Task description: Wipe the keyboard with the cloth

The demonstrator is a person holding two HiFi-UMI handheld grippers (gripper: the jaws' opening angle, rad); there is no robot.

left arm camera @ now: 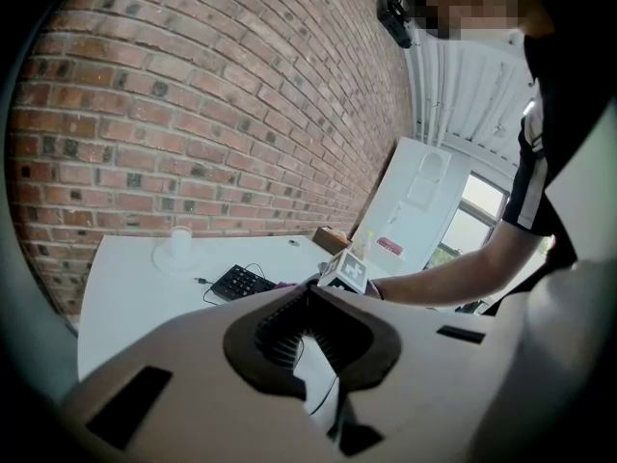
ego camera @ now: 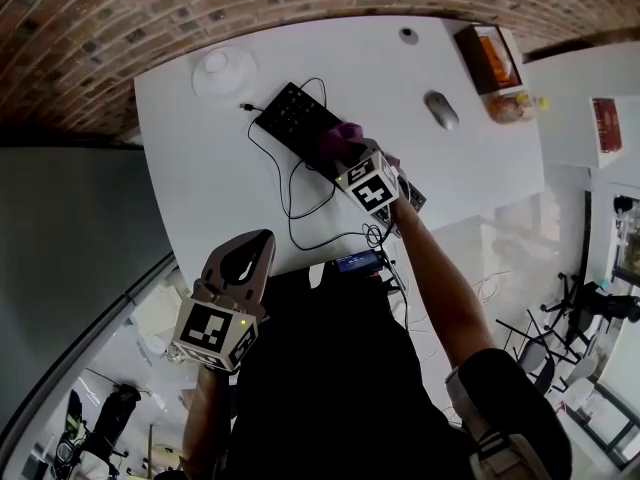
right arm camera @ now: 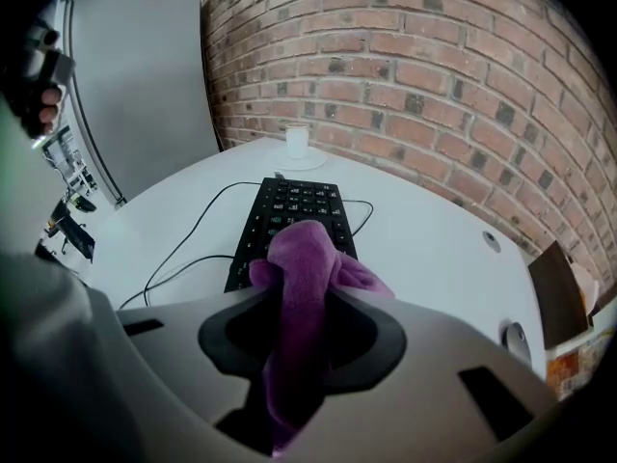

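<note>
Soft purple cloth is clenched in the right gripper, frame centre.
The near end of the black keyboard is hidden beneath it; the left gripper, lower left, is closed on nothing.

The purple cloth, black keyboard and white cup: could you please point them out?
purple cloth (right arm camera: pixel 299 258), right gripper view, on its bunched front end
black keyboard (right arm camera: pixel 299 201), right gripper view, on its far keys
white cup (right arm camera: pixel 297 140), right gripper view, on its side wall
</note>
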